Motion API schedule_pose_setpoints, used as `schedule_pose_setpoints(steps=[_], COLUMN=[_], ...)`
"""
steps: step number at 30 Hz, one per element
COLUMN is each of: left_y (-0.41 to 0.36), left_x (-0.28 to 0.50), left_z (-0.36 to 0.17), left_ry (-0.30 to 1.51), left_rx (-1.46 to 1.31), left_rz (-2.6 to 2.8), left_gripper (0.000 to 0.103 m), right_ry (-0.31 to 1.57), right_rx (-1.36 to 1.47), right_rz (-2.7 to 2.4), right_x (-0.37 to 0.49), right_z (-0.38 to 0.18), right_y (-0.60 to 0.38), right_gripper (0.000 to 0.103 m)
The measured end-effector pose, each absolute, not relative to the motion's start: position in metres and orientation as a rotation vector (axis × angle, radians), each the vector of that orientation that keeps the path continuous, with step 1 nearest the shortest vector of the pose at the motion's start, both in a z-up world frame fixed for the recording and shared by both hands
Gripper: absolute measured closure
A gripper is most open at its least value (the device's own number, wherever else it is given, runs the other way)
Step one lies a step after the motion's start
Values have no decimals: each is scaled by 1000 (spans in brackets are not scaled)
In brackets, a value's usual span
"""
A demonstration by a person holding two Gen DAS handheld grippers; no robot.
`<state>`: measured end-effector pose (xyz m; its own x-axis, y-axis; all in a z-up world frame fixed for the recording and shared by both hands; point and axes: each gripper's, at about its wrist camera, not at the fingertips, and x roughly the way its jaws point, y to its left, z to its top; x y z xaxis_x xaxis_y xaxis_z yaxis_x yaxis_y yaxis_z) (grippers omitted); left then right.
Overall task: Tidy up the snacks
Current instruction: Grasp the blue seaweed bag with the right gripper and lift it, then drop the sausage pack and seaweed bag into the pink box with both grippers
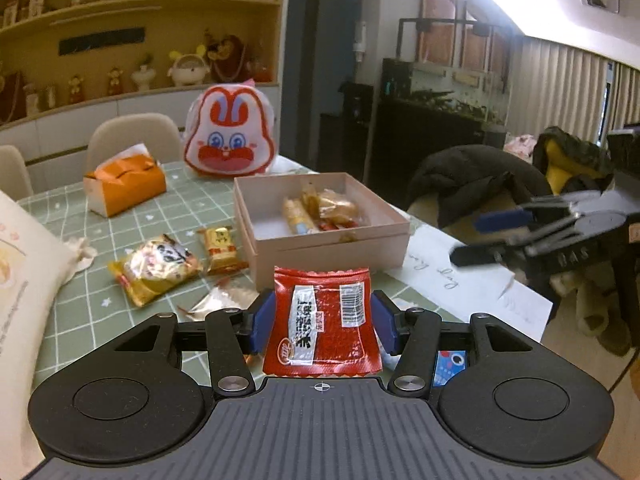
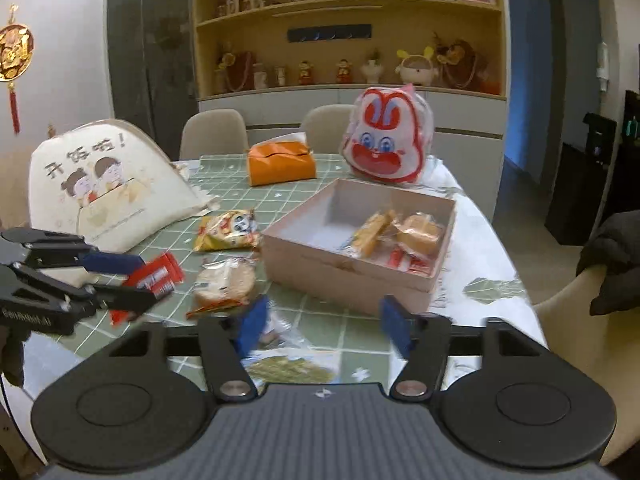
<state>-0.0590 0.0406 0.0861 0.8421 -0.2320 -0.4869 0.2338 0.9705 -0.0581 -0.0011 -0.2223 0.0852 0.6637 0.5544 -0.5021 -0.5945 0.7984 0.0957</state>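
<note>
- Our left gripper (image 1: pixel 323 322) has its jaws clenched on a red packet (image 1: pixel 324 320), one blue pad against each side; the packet stands upright, lifted clear of the table (image 1: pixel 120 236), in front of the box (image 1: pixel 320 220).
- From the right wrist view, the same packet (image 2: pixel 154 276) shows as a red blur between the left gripper's (image 2: pixel 132 280) pads.
- Our right gripper (image 2: pixel 324 322) hangs above the table's near edge with its jaws released and nothing between them; it is blurred in the left wrist view (image 1: pixel 492 236).
- The open box (image 2: pixel 360 248) sits on the green checked cloth and holds several wrapped snacks (image 2: pixel 400 236) bunched toward its far right part.
- Left of the box lie a yellow panda packet (image 2: pixel 228 234) and a round cracker pack (image 2: pixel 226 284), both on the cloth.
- A small gold packet (image 1: pixel 220 250) lies just beside the box's left wall.
- Farther back stand an orange tissue box (image 2: pixel 280 164) and a rabbit-face bag (image 2: pixel 386 140).
- A cream cushion (image 2: pixel 108 184) leans at the table's left.
</note>
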Motion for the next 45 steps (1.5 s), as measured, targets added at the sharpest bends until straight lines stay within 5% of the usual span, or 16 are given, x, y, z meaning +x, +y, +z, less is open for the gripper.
schedule_pose_setpoints(steps=[1, 14, 25, 30, 37, 45], left_y=[39, 47, 44, 49, 72, 98], left_x=[-56, -40, -46, -32, 81, 234], left_z=[80, 27, 30, 73, 137, 65], left_ry=[532, 713, 705, 593, 481, 650], left_rx=[2, -55, -61, -91, -278, -527], left_rz=[-251, -246, -264, -294, -305, -218], left_gripper=[45, 45, 46, 46, 45, 43], right_ry=[565, 727, 710, 611, 428, 470], right_rx=[-63, -182, -216, -161, -39, -19], right_rz=[661, 711, 725, 702, 575, 478], right_x=[1, -2, -9, -3, 50, 120], right_z=[79, 2, 11, 64, 167, 162], right_y=[-223, -175, -181, -201, -219, -209], right_gripper=[11, 11, 17, 18, 18, 18])
